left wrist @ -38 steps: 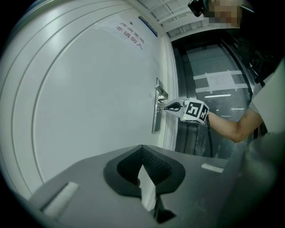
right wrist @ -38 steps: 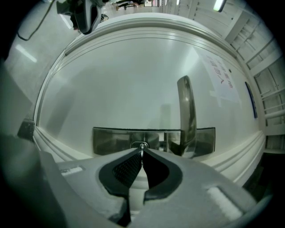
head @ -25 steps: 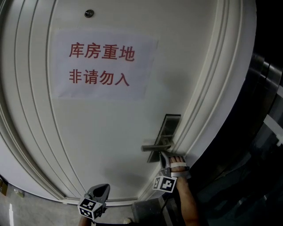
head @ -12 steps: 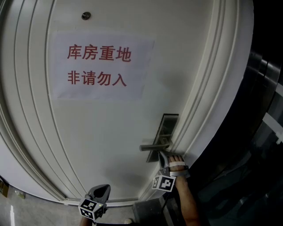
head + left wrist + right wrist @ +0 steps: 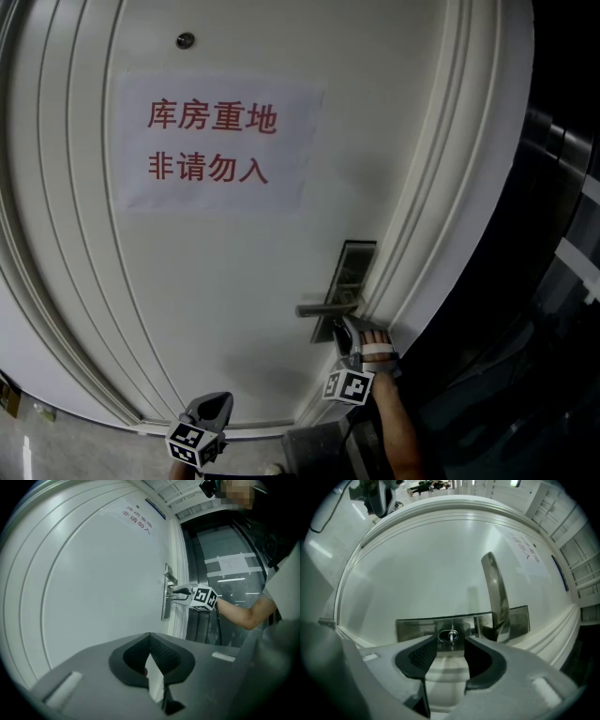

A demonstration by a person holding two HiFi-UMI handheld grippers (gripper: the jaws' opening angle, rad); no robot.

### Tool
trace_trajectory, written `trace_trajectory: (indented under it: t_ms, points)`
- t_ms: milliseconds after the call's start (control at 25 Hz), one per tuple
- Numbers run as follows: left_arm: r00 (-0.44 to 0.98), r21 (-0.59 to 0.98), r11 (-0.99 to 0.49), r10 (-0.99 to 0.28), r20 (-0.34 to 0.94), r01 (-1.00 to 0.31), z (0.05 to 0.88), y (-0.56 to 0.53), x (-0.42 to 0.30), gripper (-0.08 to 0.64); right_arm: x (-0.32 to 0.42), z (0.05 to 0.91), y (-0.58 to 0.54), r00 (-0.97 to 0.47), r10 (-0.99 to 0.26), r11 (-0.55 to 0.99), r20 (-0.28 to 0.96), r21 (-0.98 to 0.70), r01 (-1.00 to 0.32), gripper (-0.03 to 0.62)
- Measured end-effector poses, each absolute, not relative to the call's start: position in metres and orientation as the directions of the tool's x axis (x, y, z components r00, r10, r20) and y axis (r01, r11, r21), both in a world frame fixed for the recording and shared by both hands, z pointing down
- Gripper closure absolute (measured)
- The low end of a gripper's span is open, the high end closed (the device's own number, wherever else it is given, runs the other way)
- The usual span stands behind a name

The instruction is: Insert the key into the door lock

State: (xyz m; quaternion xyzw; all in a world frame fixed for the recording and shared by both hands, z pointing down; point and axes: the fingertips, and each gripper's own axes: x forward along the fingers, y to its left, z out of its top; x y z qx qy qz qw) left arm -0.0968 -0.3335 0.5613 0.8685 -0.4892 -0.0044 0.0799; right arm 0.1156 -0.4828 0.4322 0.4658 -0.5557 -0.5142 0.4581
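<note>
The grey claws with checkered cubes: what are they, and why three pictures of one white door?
No robot here: a person holds a two-jaw gripper in each hand. One picture comes from a camera on the person's head, the other two from cameras riding on the grippers. The right gripper faces the lock plate beside the door handle. Its jaws have just been opening; the key sits in the lock between them, ungripped. The left gripper hangs back from the door, shut, holding nothing visible. A paper sign with red print is stuck on the door.
</note>
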Motion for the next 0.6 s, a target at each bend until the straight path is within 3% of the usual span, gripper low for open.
trace_trajectory:
  t_ms: [200,480,600]
  points:
    - [0.53,0.137,-0.518,-0.845,0.068,-0.844,0.558,-0.327,-0.093,0.558,0.115,0.431,-0.475,-0.16,-0.987,0.035,0.024,0.997,-0.066,0.367]
    - [0.539,0.132,-0.528,-0.84,0.067,-0.839,0.555,-0.316,-0.088,0.558,0.115,0.427,-0.459,-0.166,-0.986,0.027,0.015,0.997,-0.069,0.368]
    - [0.544,0.128,-0.534,-0.837,0.062,-0.836,0.553,-0.31,-0.086,0.558,0.113,0.425,-0.448,-0.181,-0.984,0.015,0.002,0.997,-0.073,0.407]
